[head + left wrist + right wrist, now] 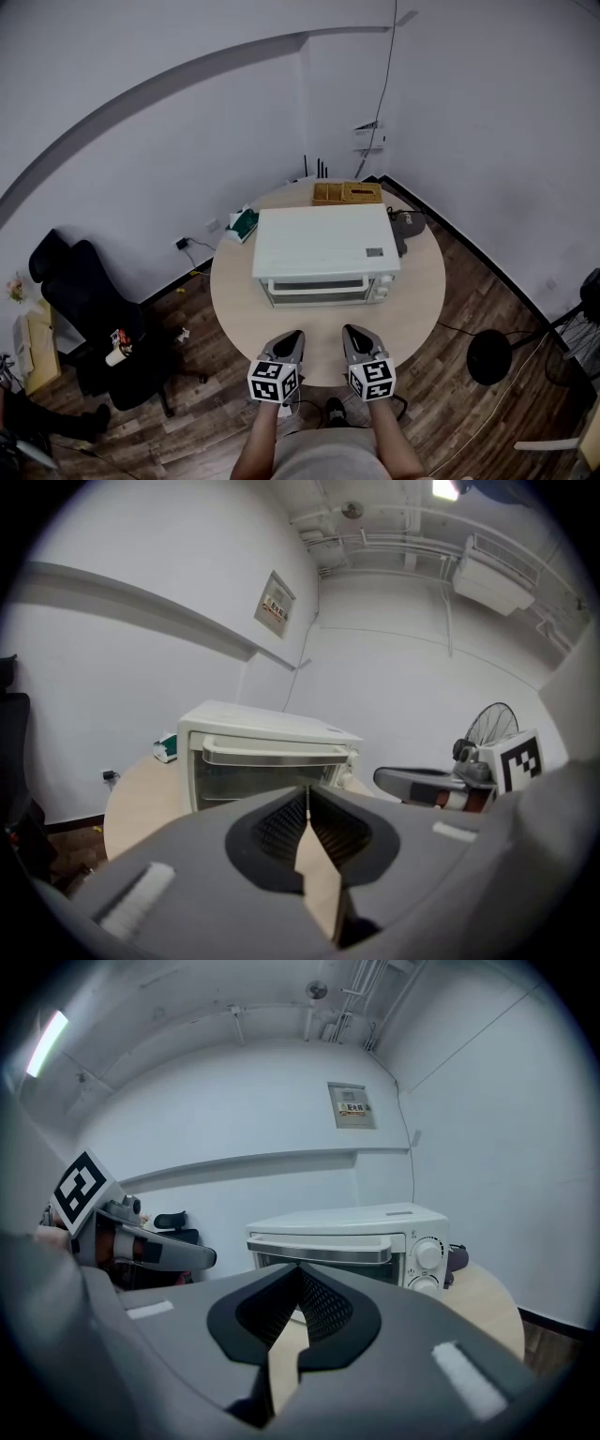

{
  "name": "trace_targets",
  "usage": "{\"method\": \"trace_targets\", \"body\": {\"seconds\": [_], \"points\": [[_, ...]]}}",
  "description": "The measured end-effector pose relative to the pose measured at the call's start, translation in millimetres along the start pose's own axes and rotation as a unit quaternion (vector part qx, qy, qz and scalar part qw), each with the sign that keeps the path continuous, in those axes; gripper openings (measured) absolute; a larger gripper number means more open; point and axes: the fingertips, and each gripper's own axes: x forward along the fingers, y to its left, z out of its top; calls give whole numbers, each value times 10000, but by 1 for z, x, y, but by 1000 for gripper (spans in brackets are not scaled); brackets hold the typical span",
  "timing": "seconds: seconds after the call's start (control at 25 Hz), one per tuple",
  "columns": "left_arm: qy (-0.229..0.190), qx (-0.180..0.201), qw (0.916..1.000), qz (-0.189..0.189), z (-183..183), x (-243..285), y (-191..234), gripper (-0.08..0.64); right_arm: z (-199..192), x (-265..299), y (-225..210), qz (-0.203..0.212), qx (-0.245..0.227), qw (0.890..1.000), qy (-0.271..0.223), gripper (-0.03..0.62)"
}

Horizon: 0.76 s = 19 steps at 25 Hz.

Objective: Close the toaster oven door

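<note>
Left gripper: clenched, tips pressed together, nothing between; over the near table edge, aimed at the oven front.
Right gripper: clenched likewise, empty; just beside the left one, pointing the same way.
Toaster oven: white, mid-table, front towards both grippers, well apart from their tips.
Door: upright, flush against the oven front.
Handle: bar along the door's top edge.
Knobs: on the panel right of the door.
Table: round, pale top.
Wooden box: behind the oven, near the far rim.
Chair: black, on the floor left of the table.
</note>
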Motion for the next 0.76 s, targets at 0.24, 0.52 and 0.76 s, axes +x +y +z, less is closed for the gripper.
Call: {"method": "trace_targets", "body": {"seconds": [0.24, 0.52, 0.76], "points": [[-60, 7, 9997, 224, 8, 13, 5, 66, -1, 13, -11, 173, -50, 9998, 63, 0], [-54, -56, 9993, 354, 5, 26, -1, 66, -3, 19, -21, 311, -144, 9994, 66, 0], [-53, -50, 9994, 348, 2, 38, -2, 66, -4, 30, -38, 305, -112, 9995, -33, 0]]}}
